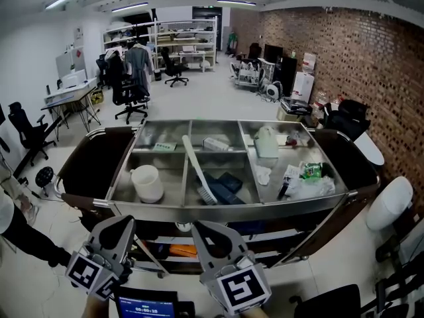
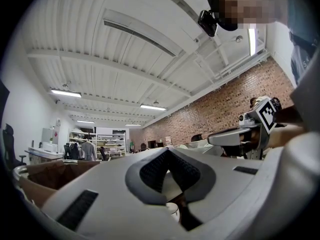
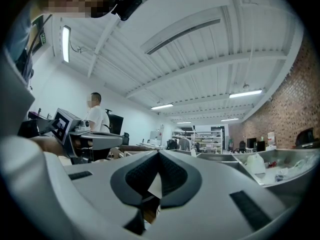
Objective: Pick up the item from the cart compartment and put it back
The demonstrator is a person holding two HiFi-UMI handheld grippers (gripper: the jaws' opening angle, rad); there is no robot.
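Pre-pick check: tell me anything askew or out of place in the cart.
The brush lies slanted across the divider between the middle compartments rather than inside one. Otherwise the cart looks merely cluttered.

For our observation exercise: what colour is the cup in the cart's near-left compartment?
The cup is plain white, clearest in the head view.

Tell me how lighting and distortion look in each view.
Head view: evenly lit, fisheye bows the cart rim. Left gripper view: black circular vignette, the left gripper looms soft and close. Right gripper view: same vignette, a ceiling tube glares at upper left.
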